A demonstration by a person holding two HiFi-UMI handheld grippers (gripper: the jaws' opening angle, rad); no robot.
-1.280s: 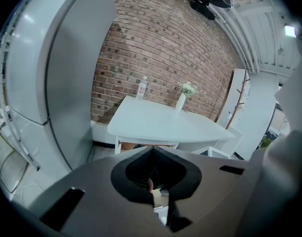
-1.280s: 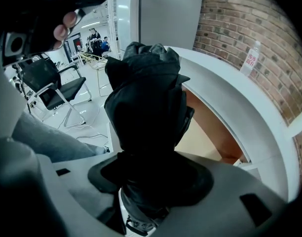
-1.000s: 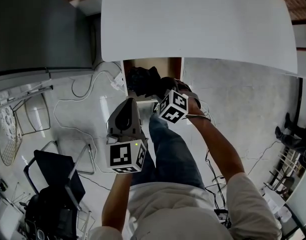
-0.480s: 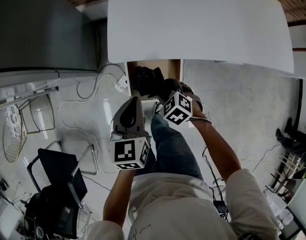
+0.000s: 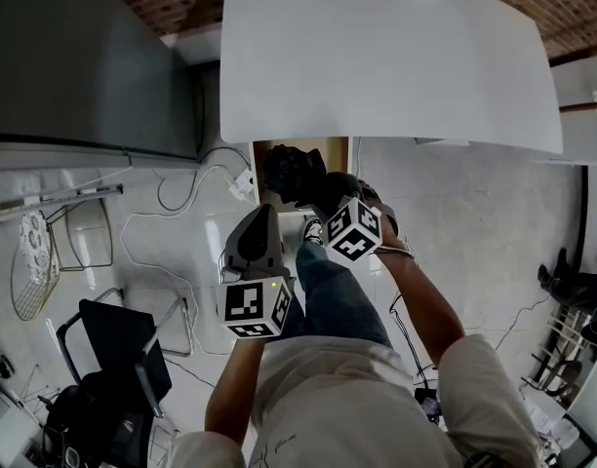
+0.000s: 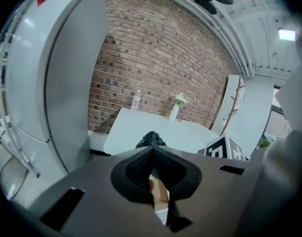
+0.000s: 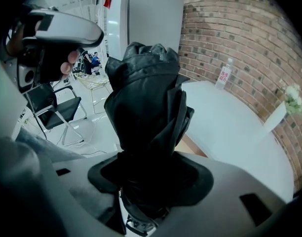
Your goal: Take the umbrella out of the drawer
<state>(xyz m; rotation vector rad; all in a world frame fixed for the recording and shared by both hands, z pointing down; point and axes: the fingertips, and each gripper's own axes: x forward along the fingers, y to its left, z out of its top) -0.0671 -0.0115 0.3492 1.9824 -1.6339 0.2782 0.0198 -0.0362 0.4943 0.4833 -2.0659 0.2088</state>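
My right gripper (image 5: pixel 320 189) is shut on a black folded umbrella (image 5: pixel 293 171) and holds it over the open wooden drawer (image 5: pixel 330 150) under the white table's edge. In the right gripper view the umbrella (image 7: pixel 146 102) stands up out of the right gripper (image 7: pixel 148 169), its fabric bunched between the jaws. My left gripper (image 5: pixel 262 214) hangs just left of the drawer, jaws shut with nothing in them. In the left gripper view the left gripper (image 6: pixel 151 148) has its tips together, and the umbrella (image 6: pixel 151 138) peeks over them.
A white table (image 5: pixel 386 57) spans the top, with a bottle (image 6: pixel 136 100) and a vase (image 6: pixel 175 108) on it. A grey cabinet (image 5: pixel 74 57) stands at the left. Cables (image 5: pixel 172 188) lie on the floor by a black chair (image 5: pixel 113 344). A jeans-clad leg (image 5: pixel 328 291) is below the drawer.
Both grippers have risen. The umbrella has come up with the right gripper, higher over the drawer. The left gripper stays shut and empty.
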